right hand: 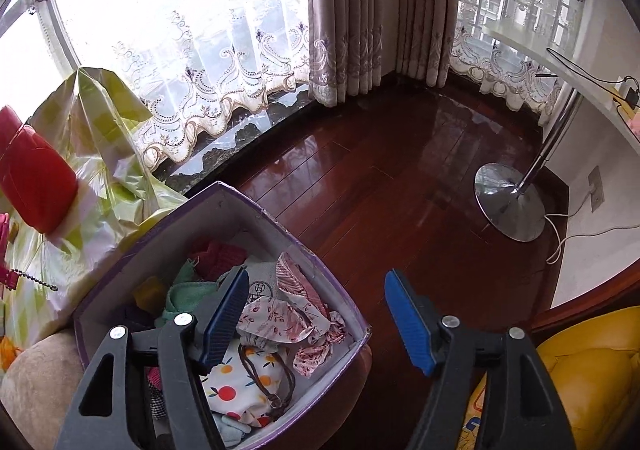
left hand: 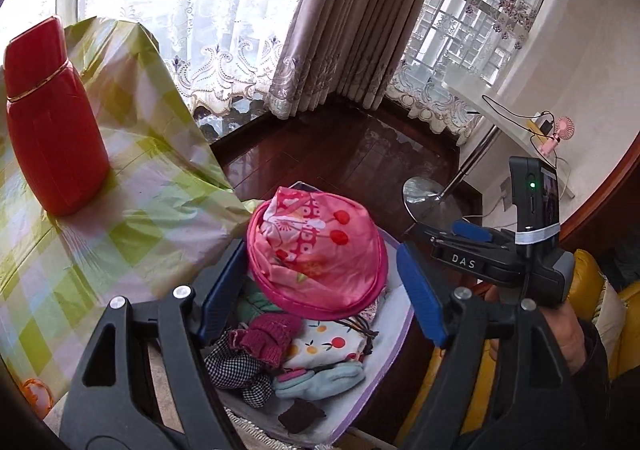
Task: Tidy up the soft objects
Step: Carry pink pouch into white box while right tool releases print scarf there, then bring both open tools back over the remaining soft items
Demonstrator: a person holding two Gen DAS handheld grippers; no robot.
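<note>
1. Strong daylight floods in through the lace-curtained window (right hand: 192, 30), overexposing it to blank white.
2. The glossy wooden floor (right hand: 360, 178) shows pale window reflections.
3. Fisheye distortion bends the edges; the corners are black.

Hat (left hand: 316, 254) atop clothes in box (right hand: 256, 210); flask (left hand: 52, 118) left (on table (left hand: 132, 218)).

Both views were taken from above, angled down and forward toward the window corner at 12 o'clock. The box (left hand: 394, 334) was seen close at 6 o'clock in the left view, at 7 o'clock (right hand: 224, 210) in the right. Box, curtain (left hand: 352, 22) (right hand: 348, 10) and floor (left hand: 340, 154) (right hand: 380, 186) were shared.
</note>
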